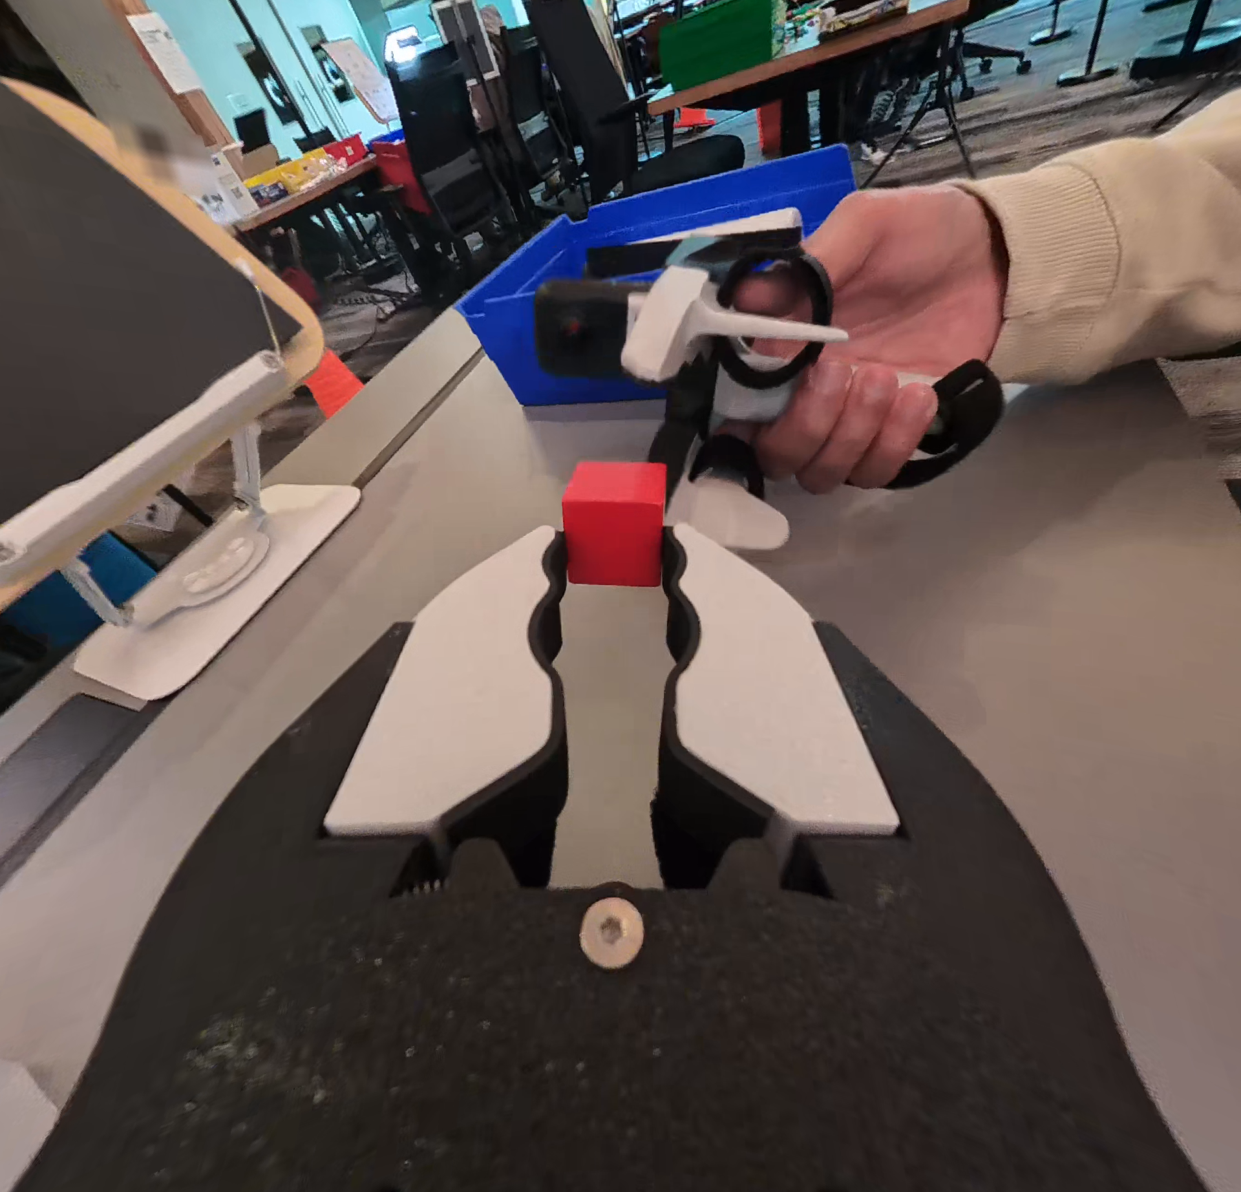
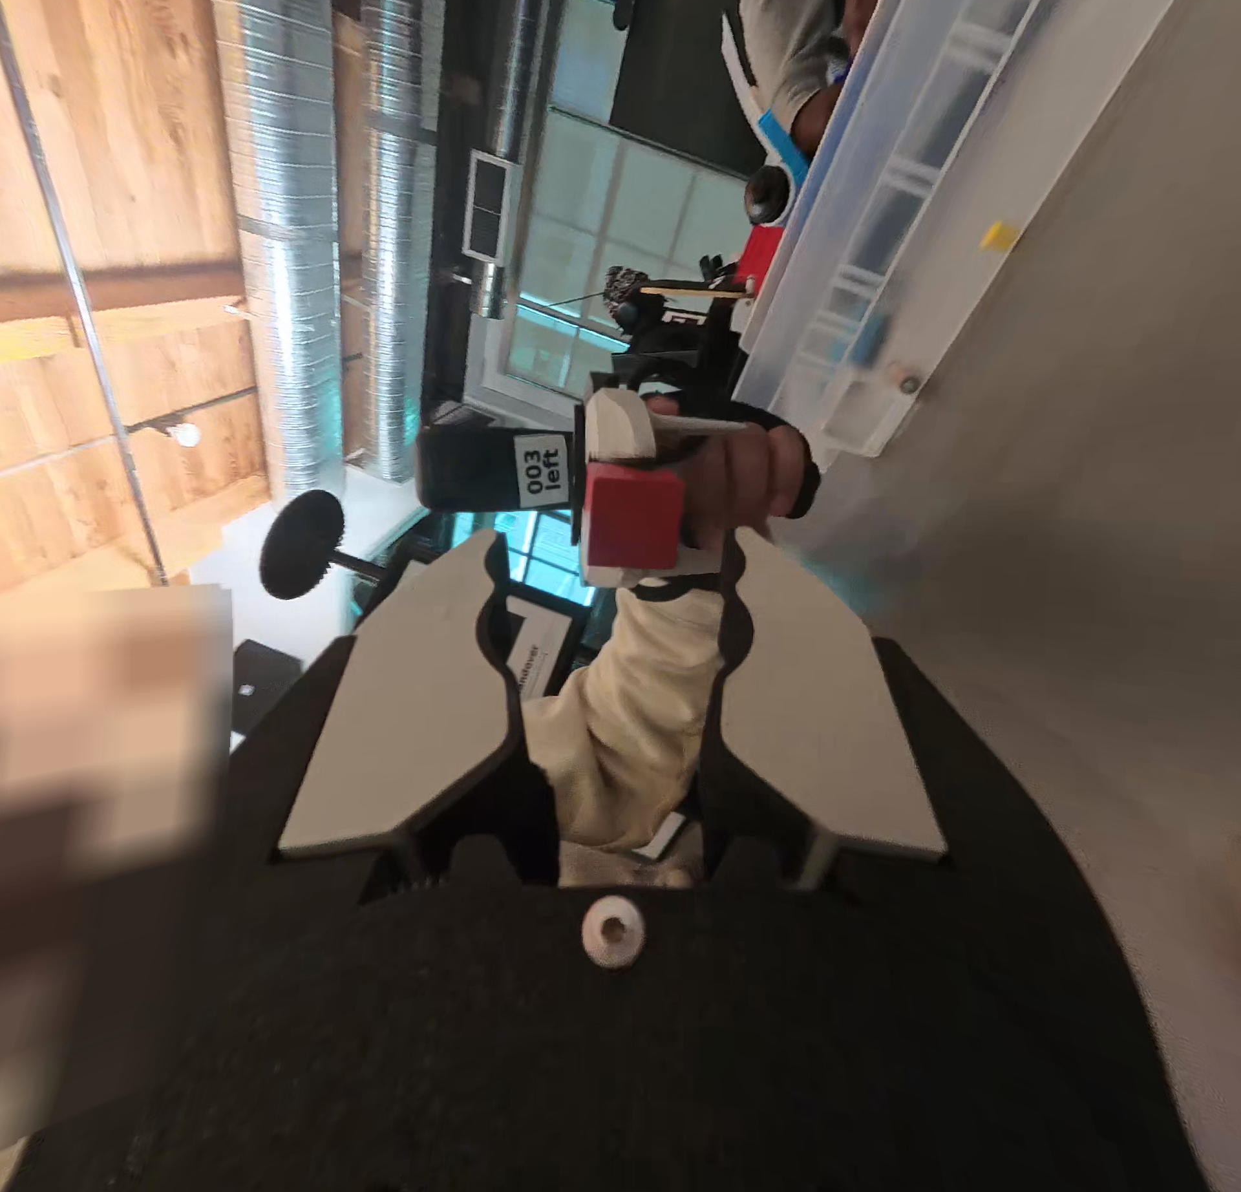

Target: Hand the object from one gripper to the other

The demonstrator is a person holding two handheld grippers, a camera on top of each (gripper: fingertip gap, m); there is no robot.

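Observation:
A red cube is clamped between the white fingertips of my left gripper, held above the grey table. My right gripper, held by a hand in a cream sleeve, is rolled on its side just behind and right of the cube. One of its white fingers shows beside the cube. In the right wrist view my right gripper is open. The cube sits at its fingertips, nearer the right finger, still pinched by the left gripper. Whether the right fingers touch the cube is unclear.
A blue bin stands on the table behind the grippers. A white stand with a dark screen is at the left. A clear plastic organiser and a small yellow block lie on the table in the right wrist view. Both grippers' tips are close together, under 4 cm apart.

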